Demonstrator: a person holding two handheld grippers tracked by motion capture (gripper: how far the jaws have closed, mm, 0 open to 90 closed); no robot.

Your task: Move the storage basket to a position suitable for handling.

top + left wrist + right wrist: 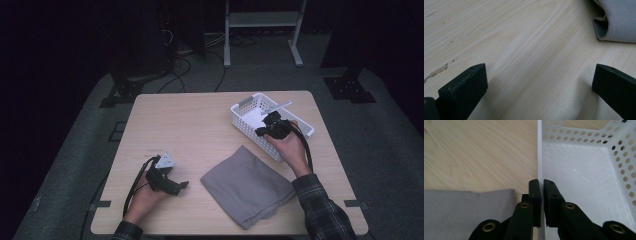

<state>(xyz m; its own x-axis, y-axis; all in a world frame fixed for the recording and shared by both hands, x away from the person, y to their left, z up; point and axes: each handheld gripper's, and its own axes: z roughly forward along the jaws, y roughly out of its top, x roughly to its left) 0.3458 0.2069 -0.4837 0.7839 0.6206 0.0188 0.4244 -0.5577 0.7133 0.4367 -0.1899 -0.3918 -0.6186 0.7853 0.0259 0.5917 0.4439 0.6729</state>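
In the high view the right hand hides much of the right claw (266, 126), and the far end of the white perforated plastic basket (245, 107) holds a pale strip too small to make out. The right gripper view settles the grip: the right claw (541, 185) is pinched tight on the basket's thin near wall (539, 157), one jaw outside, one inside. The basket stands at the far right of the light wooden table (190, 125). The folded grey cloth (247, 185) lies just beside it, nearer the person. The left claw (180, 187) rests low over bare table, jaws wide apart (539, 82), the cloth's edge (616, 22) beyond them.
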